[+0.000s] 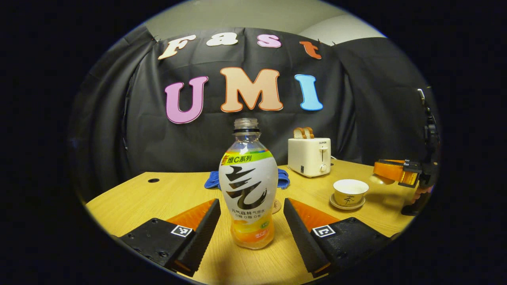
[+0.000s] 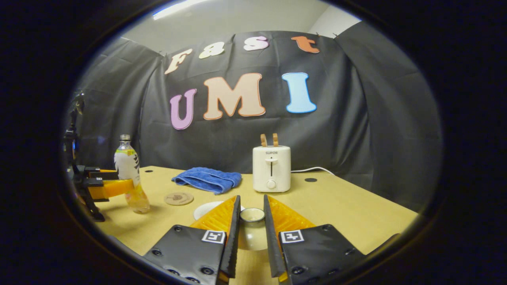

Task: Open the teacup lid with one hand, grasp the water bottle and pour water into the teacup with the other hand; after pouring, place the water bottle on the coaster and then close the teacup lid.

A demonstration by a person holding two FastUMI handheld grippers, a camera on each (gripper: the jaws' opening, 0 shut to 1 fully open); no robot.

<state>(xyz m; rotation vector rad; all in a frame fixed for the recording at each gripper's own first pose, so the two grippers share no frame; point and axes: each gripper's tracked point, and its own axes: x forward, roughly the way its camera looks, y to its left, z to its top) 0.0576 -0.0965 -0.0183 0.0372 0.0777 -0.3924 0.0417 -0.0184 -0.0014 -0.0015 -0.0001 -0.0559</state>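
Note:
An uncapped water bottle (image 1: 248,194) with a white and orange label stands on the table between the fingers of my left gripper (image 1: 250,204), which is open with a small gap on each side. The right gripper view has the same bottle (image 2: 127,166) at far left, with the left gripper (image 2: 113,184) around it. My right gripper (image 2: 252,198) is shut on the knob of the teacup lid (image 2: 252,233) and holds it above the table. The uncovered teacup (image 1: 350,191) sits on its saucer, left of the right gripper (image 1: 392,172). A round coaster (image 2: 179,198) lies beside the bottle.
A white toaster (image 2: 271,168) with bread slices stands at the back of the wooden table (image 2: 356,213). A folded blue cloth (image 2: 208,179) lies left of it. A white cord runs from the toaster to the right. Black cloth walls close off the back.

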